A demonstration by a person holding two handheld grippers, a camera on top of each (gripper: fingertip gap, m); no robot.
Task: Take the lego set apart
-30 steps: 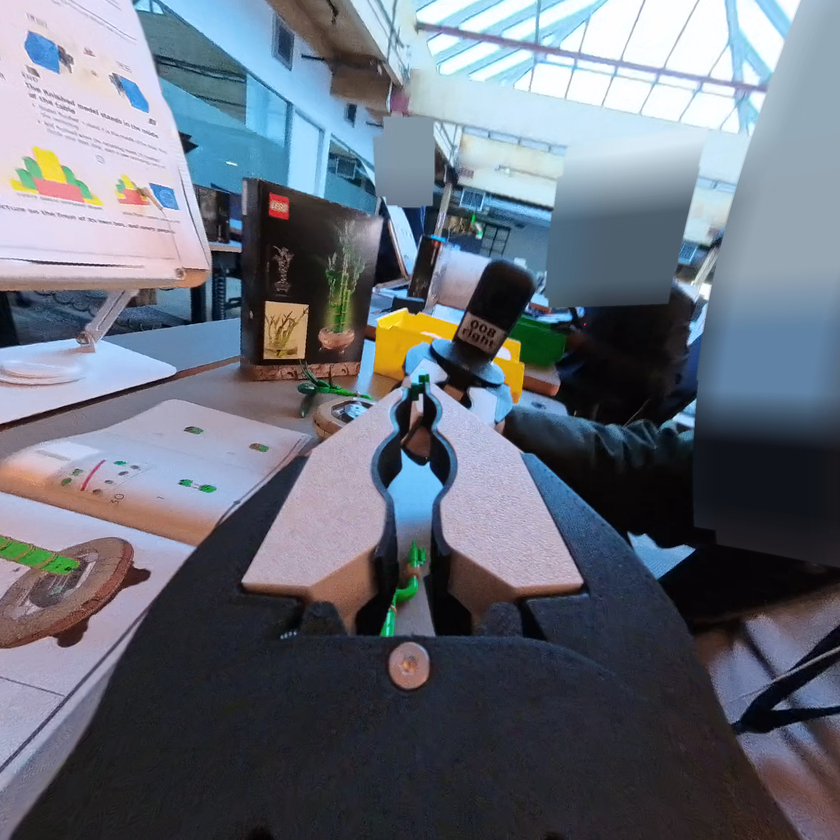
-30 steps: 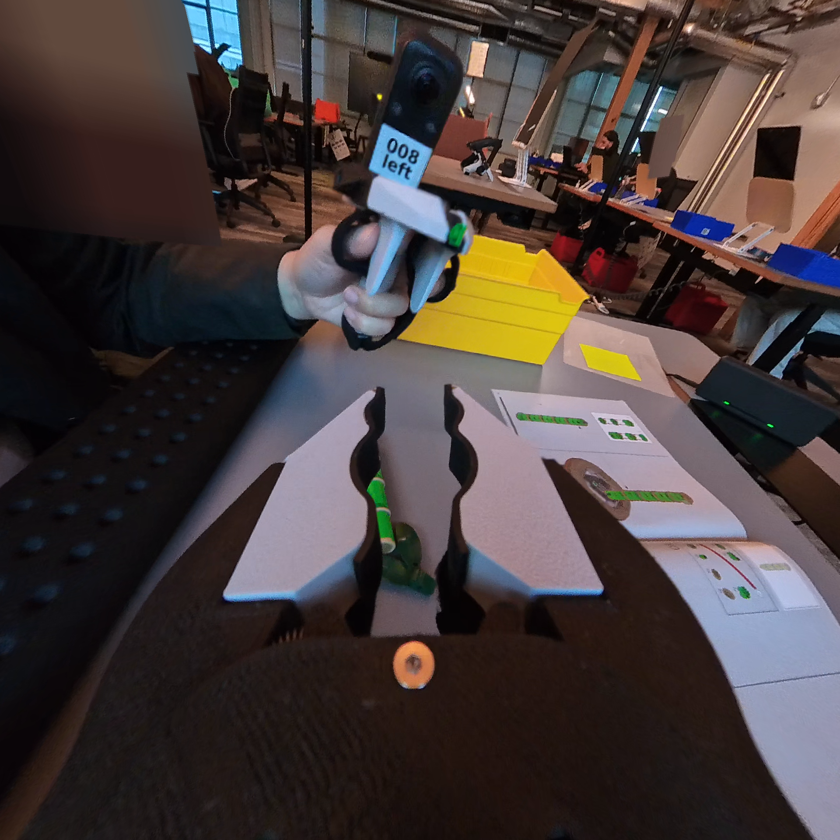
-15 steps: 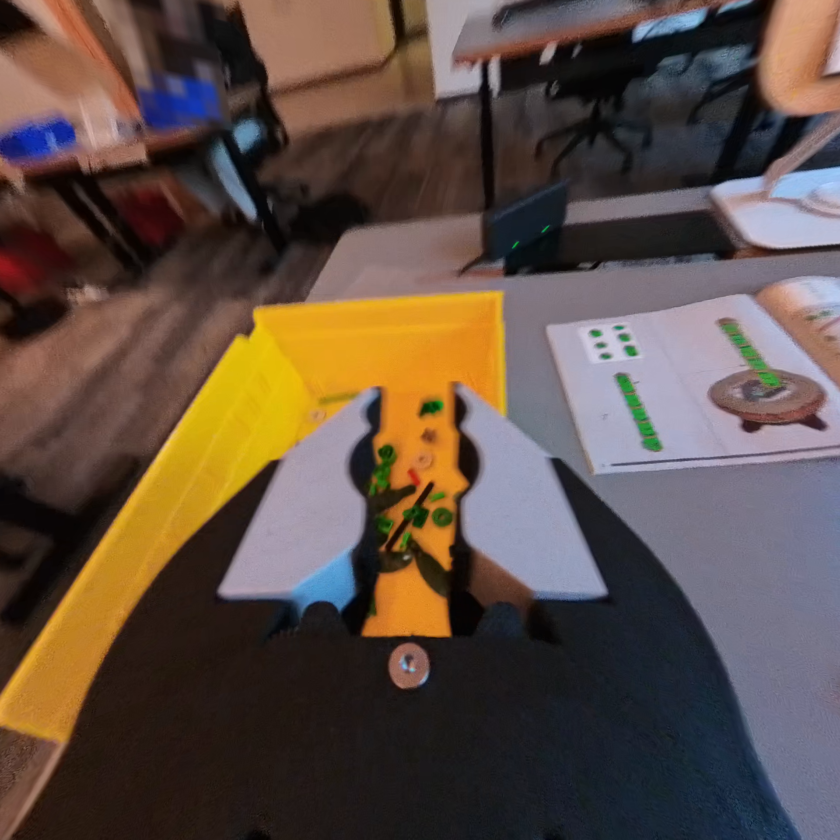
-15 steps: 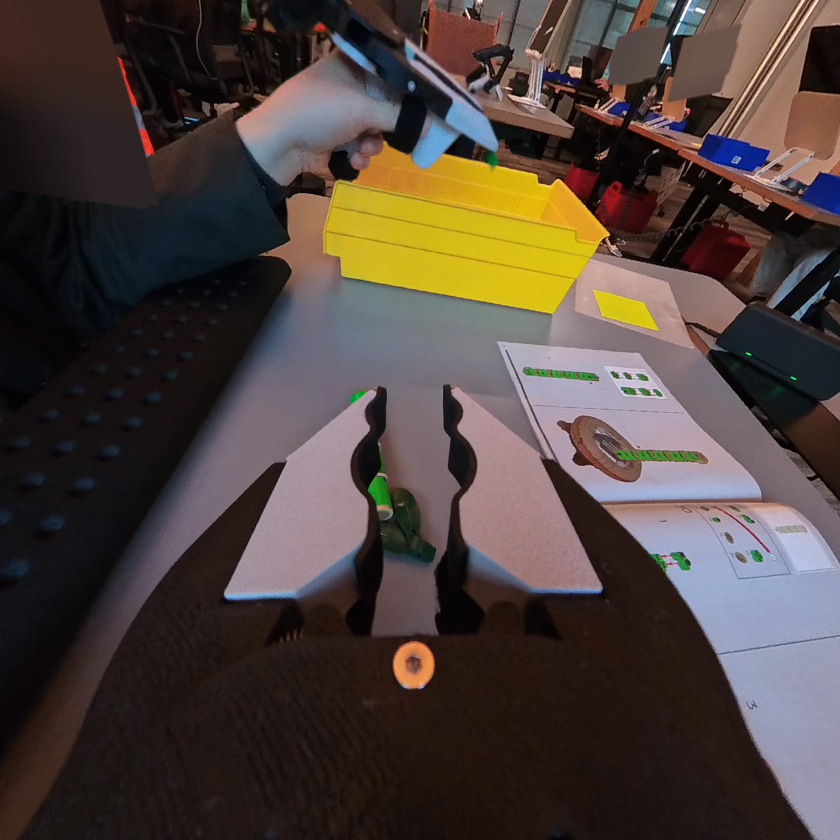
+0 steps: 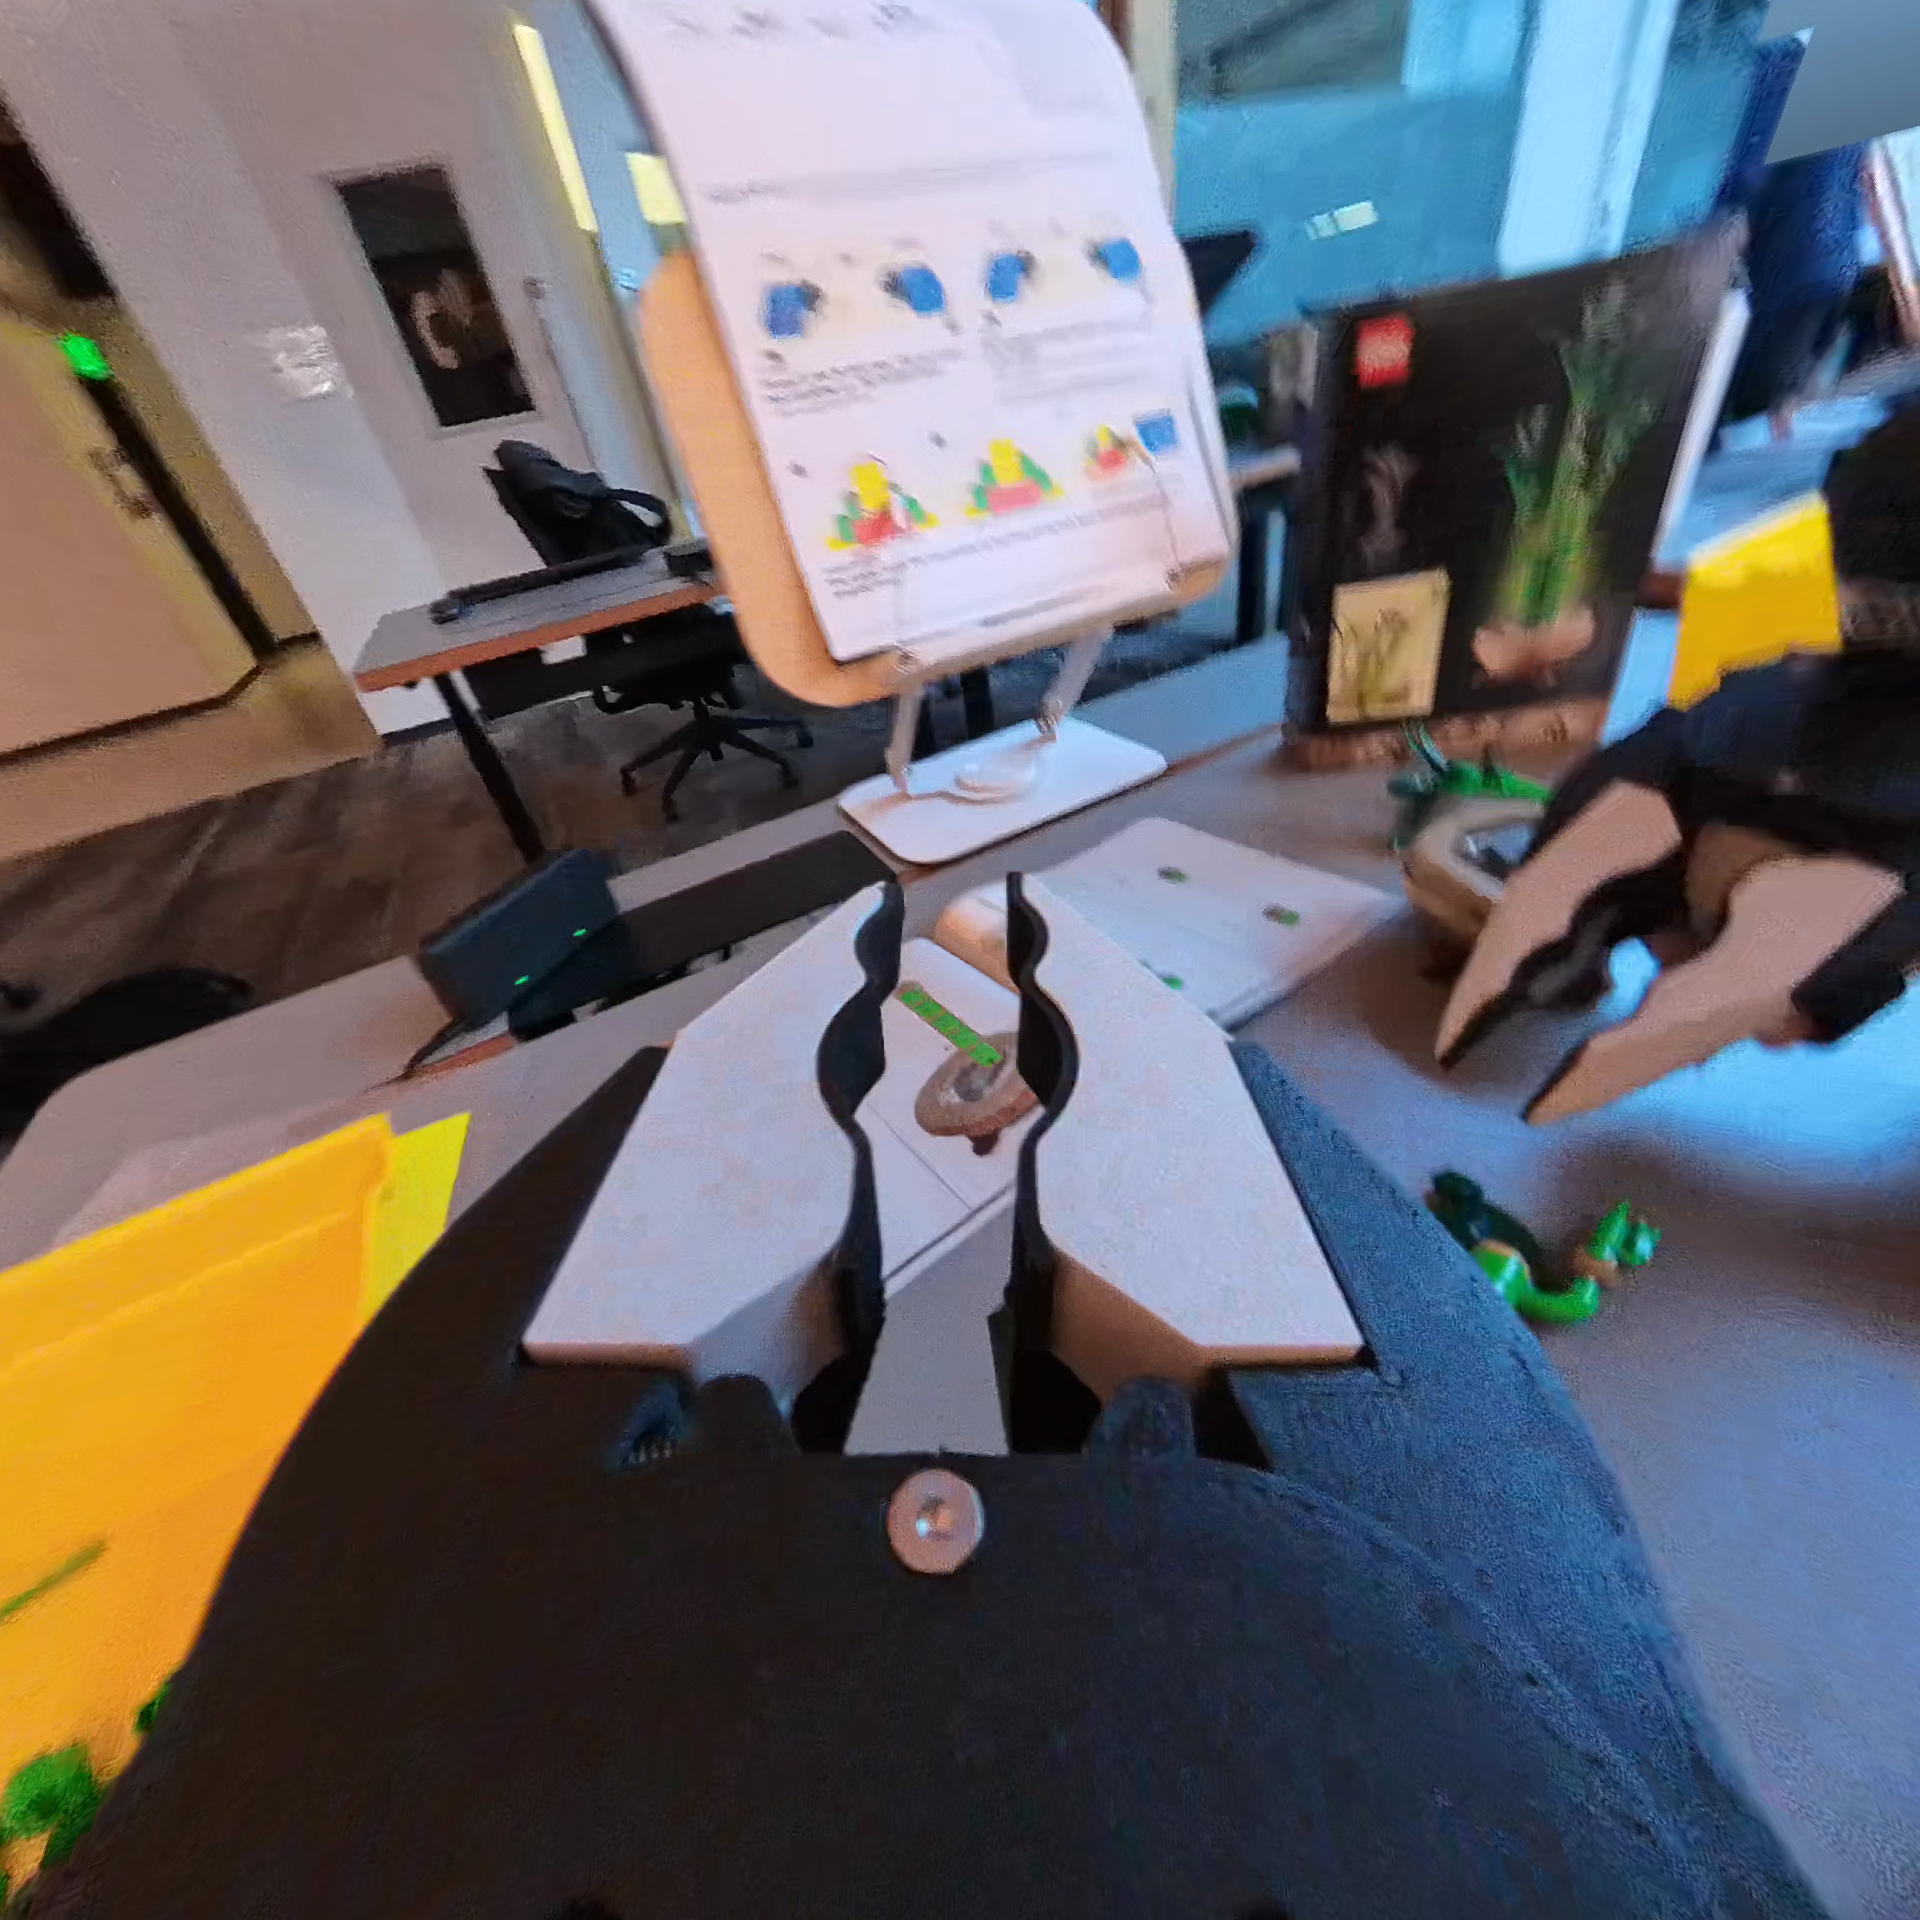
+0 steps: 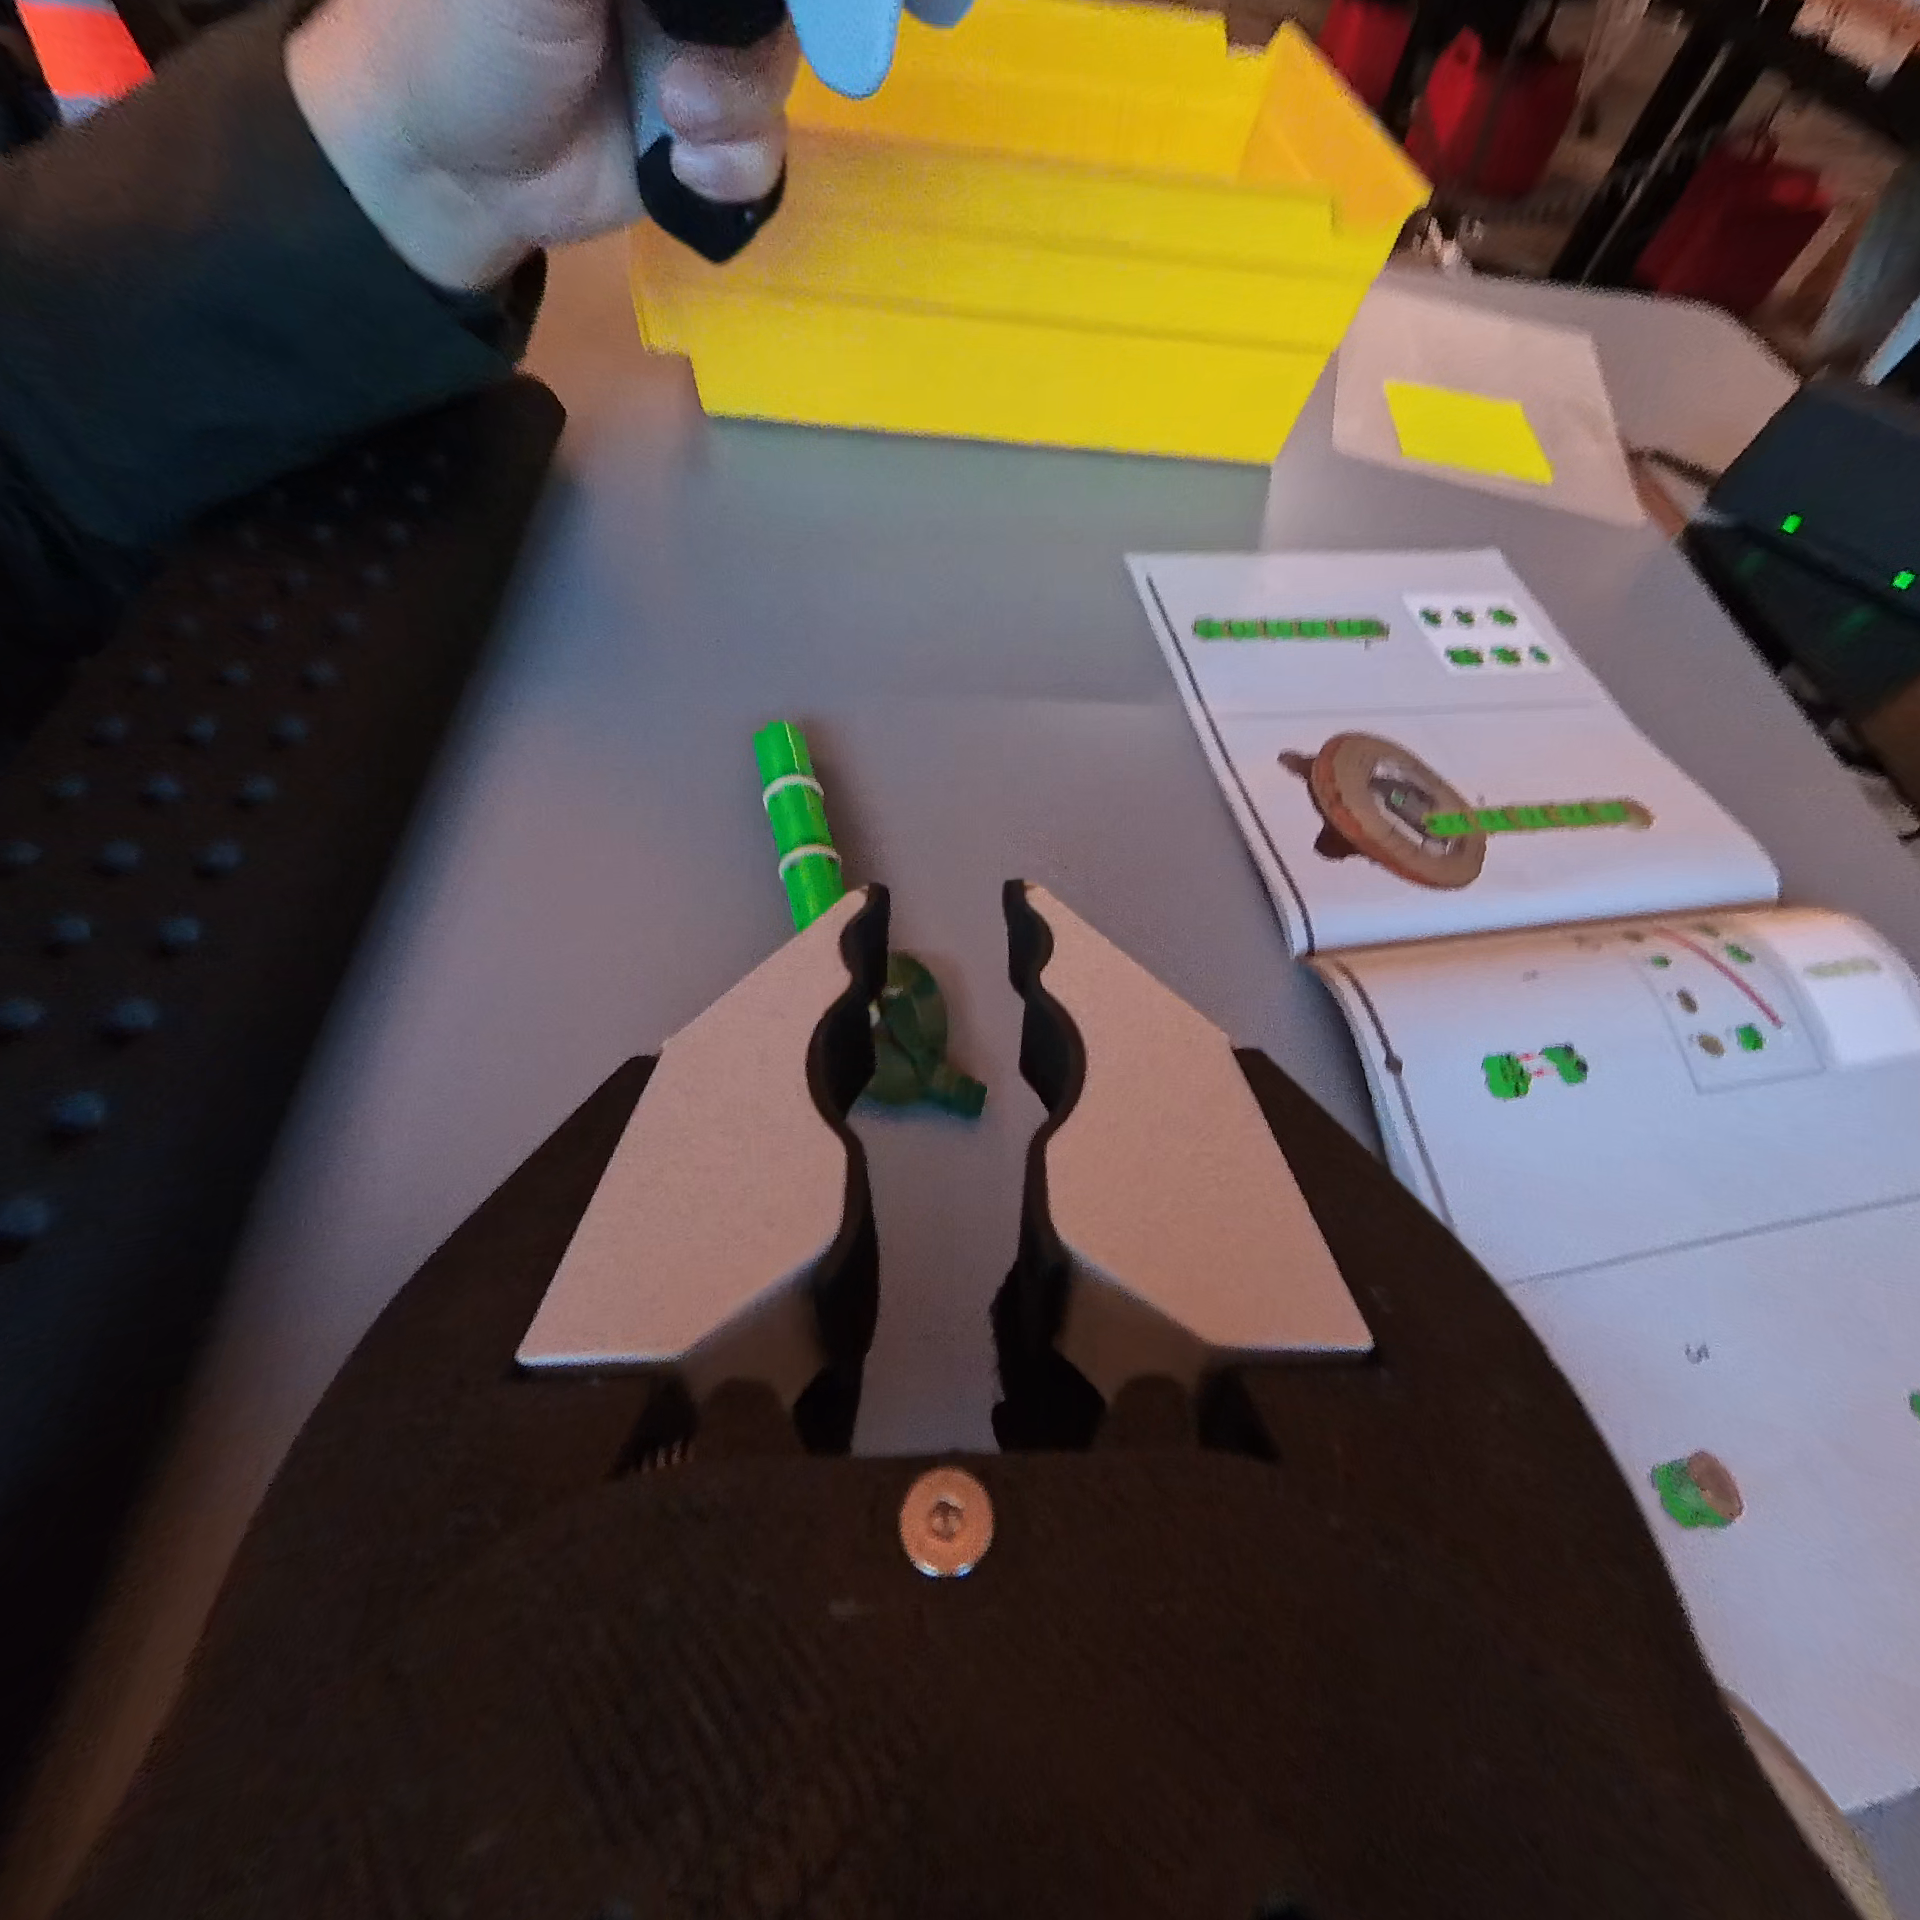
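**Both grippers empty, bamboo pieces on the table**

While the left gripper (image 5: 943, 914) hangs above the grey table (image 6: 935, 582) with its jaws parted and nothing between them, its view looks through the gap onto an open instruction booklet (image 5: 1195, 914) at centre frame. At the lower left of that view sits the corner of a yellow bin (image 5: 156, 1351), with small green bits just visible at the bottom left edge. A paper sheet on a white stand (image 5: 935, 343) fills the upper middle, and the dark lego box (image 5: 1475, 499) stands upright at the upper right. Below the box, a round brown base with green leaves (image 5: 1465, 821) rests on the table, partly hidden and blurred.

At the right edge of the left wrist view the right gripper (image 5: 1496, 1081) reaches in, jaws apart, tips angled down toward the table. Just below it, at lower right, lies a green stalk piece (image 5: 1538, 1262), apart from the tips.

In the right wrist view the right gripper (image 6: 943, 899) is likewise open and holds nothing. The bright green bamboo stalk (image 6: 795, 821) lies flat on the table left of centre, its near end hidden behind the left finger; a darker green leafy cluster (image 6: 920, 1039) at that end shows in the gap between the fingers. Whether either finger touches it cannot be told. The yellow bin (image 6: 997, 312) stands in the upper middle, a person's hand (image 6: 499, 135) at the upper left, the booklet (image 6: 1455, 748) at right.
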